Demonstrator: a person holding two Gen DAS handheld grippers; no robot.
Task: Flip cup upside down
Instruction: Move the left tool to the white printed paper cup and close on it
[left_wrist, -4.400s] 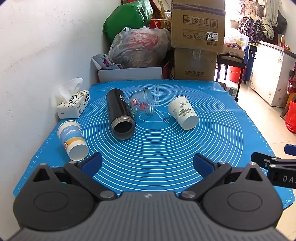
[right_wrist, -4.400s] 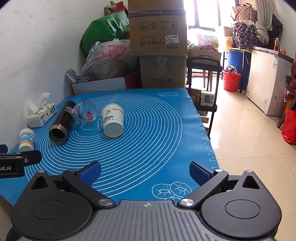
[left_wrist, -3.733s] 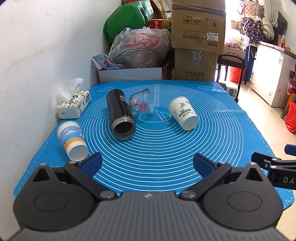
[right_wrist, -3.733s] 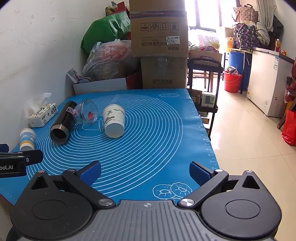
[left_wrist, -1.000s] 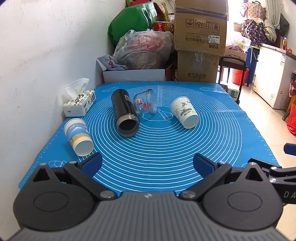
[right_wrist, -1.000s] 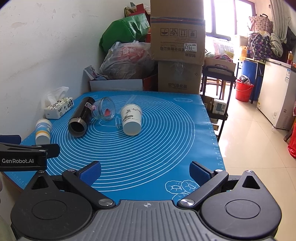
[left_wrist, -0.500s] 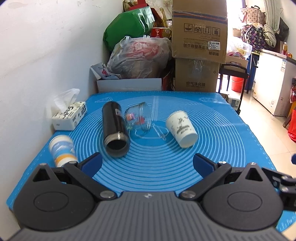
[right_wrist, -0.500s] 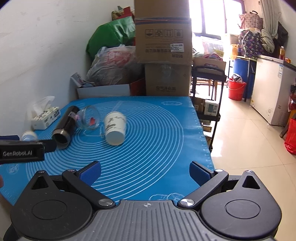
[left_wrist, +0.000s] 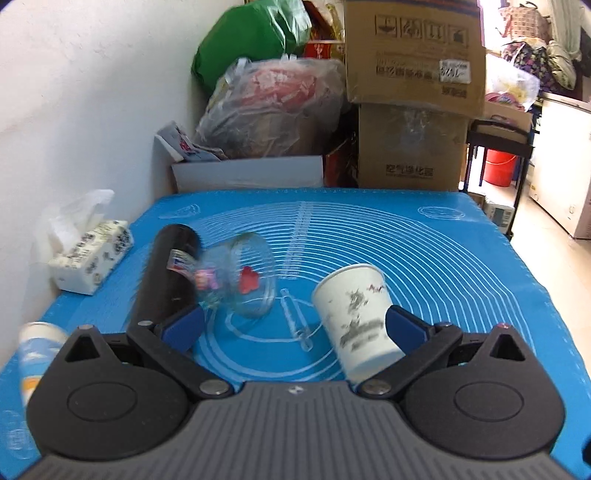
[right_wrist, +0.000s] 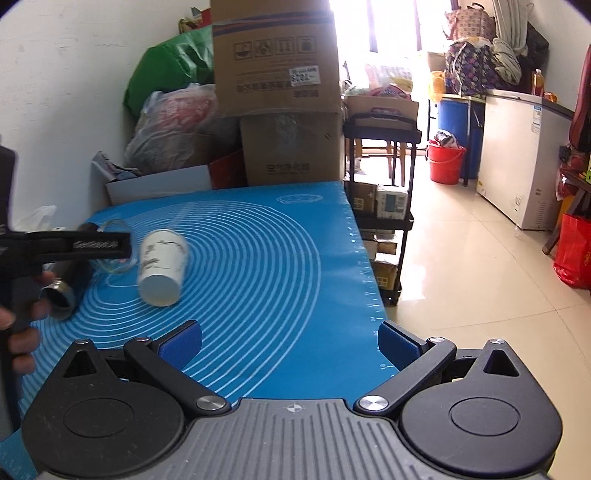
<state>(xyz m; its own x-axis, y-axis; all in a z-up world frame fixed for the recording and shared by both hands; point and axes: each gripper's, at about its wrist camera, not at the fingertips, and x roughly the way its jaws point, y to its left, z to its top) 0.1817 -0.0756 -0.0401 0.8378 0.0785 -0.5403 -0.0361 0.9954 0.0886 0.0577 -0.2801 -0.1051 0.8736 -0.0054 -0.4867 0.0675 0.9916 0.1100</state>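
- Two grippers spread wide, holding nothing: our left gripper (left_wrist: 293, 326) hovers over the white printed paper cup (left_wrist: 354, 319), our right gripper (right_wrist: 290, 341) hangs well back.
- Cup's lying sideways mid blue silicone mat (left_wrist: 424, 258), beside the clear glass jar (left_wrist: 245, 282).
- Long axis runs toward us, base nearest.
- We reckon it's light and crushable, so pinch gently across mid-wall.

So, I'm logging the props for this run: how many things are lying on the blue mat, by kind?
Paper cups: 2, the white one and the blue-and-white one
Black flasks: 1
Glass jars: 1
Tissue packs: 1
Total: 5
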